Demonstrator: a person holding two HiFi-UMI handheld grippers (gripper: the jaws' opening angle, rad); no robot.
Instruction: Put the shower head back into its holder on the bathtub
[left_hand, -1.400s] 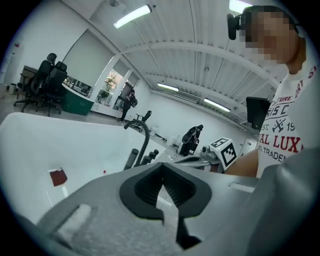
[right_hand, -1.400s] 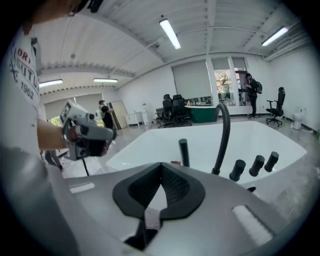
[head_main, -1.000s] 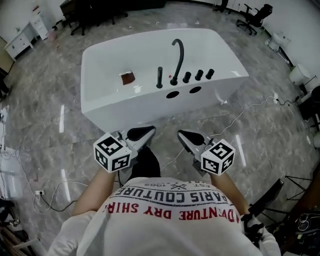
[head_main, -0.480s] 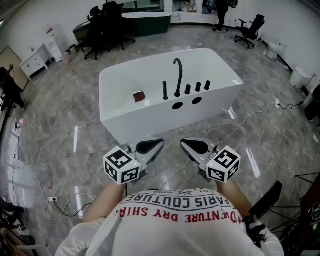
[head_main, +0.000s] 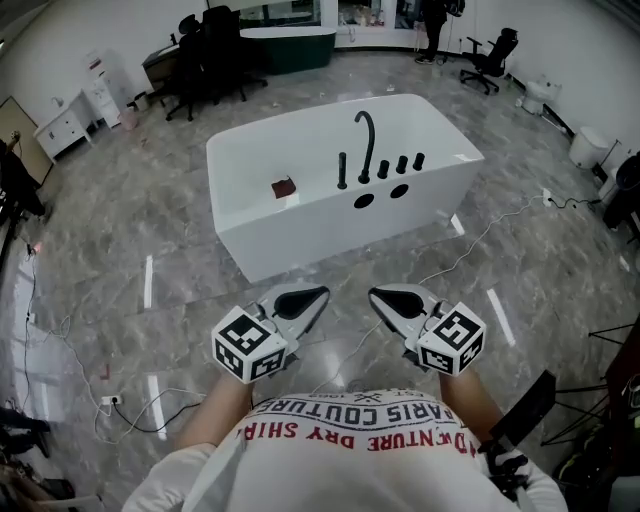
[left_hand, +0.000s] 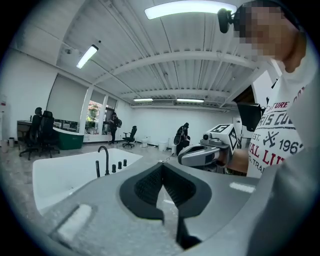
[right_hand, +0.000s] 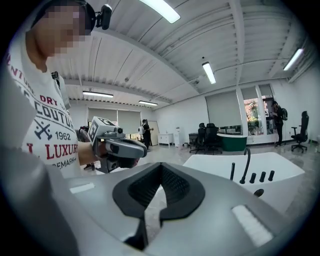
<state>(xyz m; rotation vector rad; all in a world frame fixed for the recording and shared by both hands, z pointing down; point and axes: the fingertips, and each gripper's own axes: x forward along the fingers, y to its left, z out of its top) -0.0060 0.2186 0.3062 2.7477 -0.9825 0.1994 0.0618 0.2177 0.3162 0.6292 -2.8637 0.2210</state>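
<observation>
A white bathtub stands on the marble floor ahead of me. On its near rim are a curved black faucet, three black knobs and, left of the faucet, a slim black upright shower head. My left gripper and right gripper hang side by side close to my chest, well short of the tub, both shut with nothing in them. The left gripper view shows the shut left gripper with the tub beyond it. In the right gripper view the right gripper is shut too.
A small red-brown object lies inside the tub. Cables trail over the floor to the right and lower left. Office chairs and a dark green tub stand at the back; a black stand is near my right.
The tub now looks smaller and farther off than before. Both grippers have risen slightly and stayed shut and empty.
</observation>
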